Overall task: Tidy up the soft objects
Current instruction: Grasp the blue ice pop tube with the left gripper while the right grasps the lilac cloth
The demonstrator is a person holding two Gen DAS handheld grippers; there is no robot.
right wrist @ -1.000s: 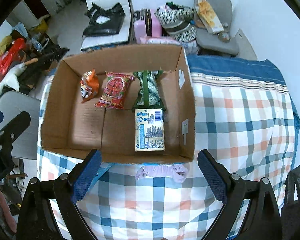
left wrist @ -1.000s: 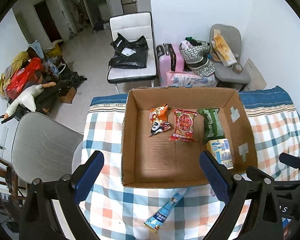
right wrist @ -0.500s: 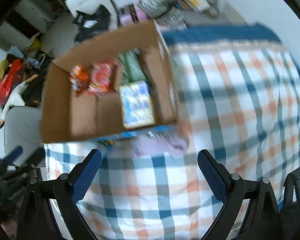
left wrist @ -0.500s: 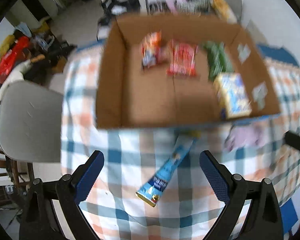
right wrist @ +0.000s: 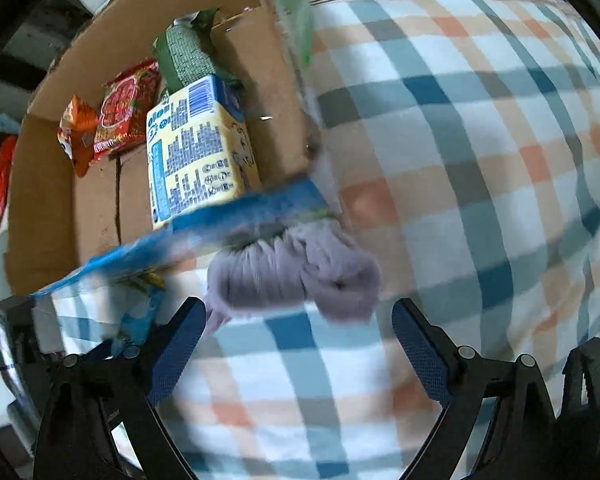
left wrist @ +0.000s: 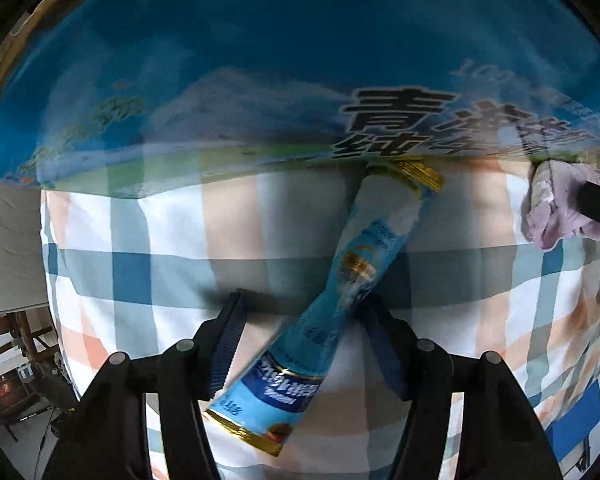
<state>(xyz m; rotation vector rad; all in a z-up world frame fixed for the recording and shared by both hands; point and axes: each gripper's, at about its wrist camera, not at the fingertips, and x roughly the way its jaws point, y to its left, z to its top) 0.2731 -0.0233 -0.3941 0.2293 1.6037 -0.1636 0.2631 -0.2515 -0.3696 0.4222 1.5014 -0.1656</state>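
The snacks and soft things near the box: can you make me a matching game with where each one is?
Things:
1. long blue packet
2. purple fluffy cloth
3. yellow carton
4. red snack bag

Places:
A. inside the box, between the orange and green bags
B. between the left hand-held gripper's fingers
C. on the checked cloth, ahead of the right hand-held gripper
D. inside the box, by its near wall

Pairs: 1-B, 2-C, 3-D, 4-A

Left hand-held gripper [left wrist: 300, 344]: low over the checked worktop, jaws partly closed, one blue pad each side of the blue packet, a gap showing at the left pad; right-pad contact unclear. Right hand-held gripper [right wrist: 298, 344]: jaws spread wide, holding nothing, pointed at the purple cloth; motion blur in its view.
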